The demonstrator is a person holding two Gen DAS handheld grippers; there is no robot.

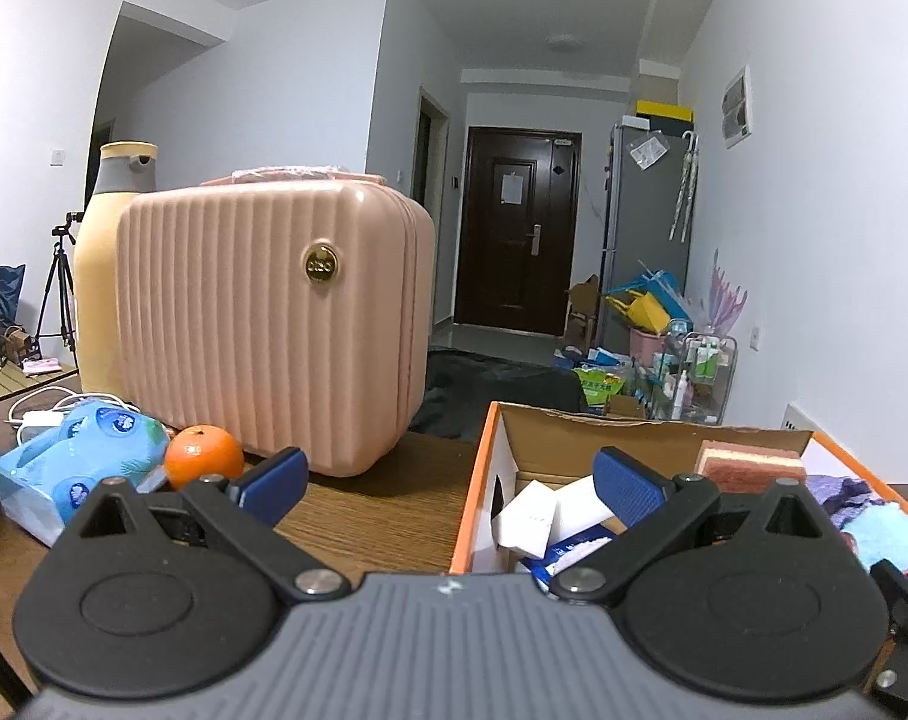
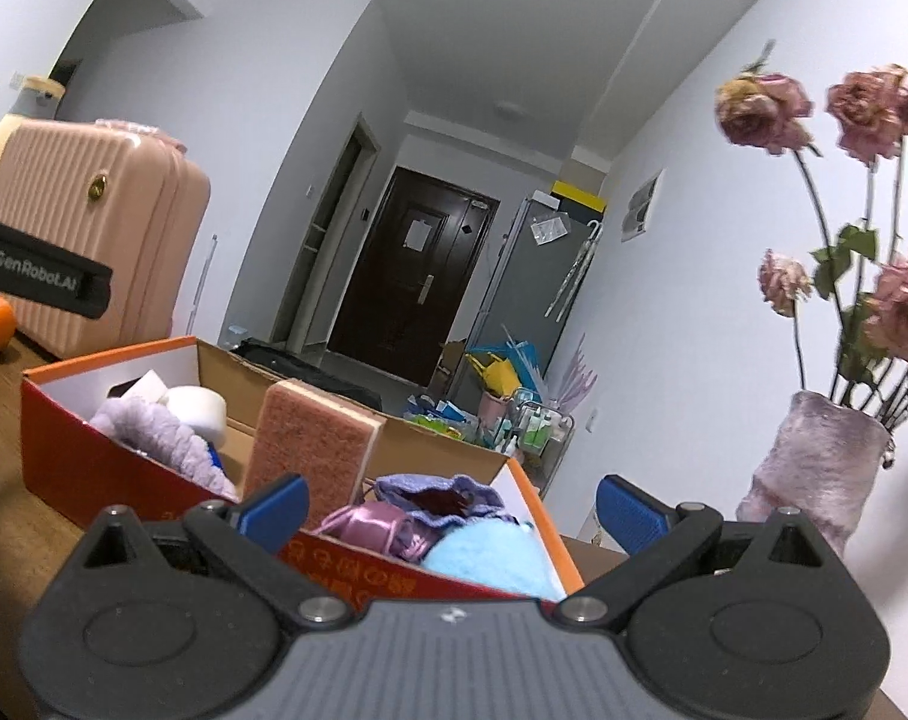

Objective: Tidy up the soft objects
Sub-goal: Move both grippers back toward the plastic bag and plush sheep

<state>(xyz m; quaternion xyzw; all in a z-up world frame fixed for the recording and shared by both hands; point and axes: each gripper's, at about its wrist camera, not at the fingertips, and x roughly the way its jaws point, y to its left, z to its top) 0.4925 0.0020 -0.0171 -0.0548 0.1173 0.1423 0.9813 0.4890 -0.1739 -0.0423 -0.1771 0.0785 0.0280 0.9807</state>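
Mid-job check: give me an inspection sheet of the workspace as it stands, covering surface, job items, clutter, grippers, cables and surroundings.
Surface: wooden table, partly covered.
Job's things: orange box holds a lavender cloth, an upright pink sponge, a purple pouch, a pink satin piece, a blue fluffy item.
Clutter: pink case, orange, blue tissue pack, vase of dried roses.
Grippers: left gripper open, empty; right gripper open, empty, at the box's near wall.
Cables: white cable and charger behind the tissue pack.
Surroundings: dark door, grey fridge, floor clutter, tripod.
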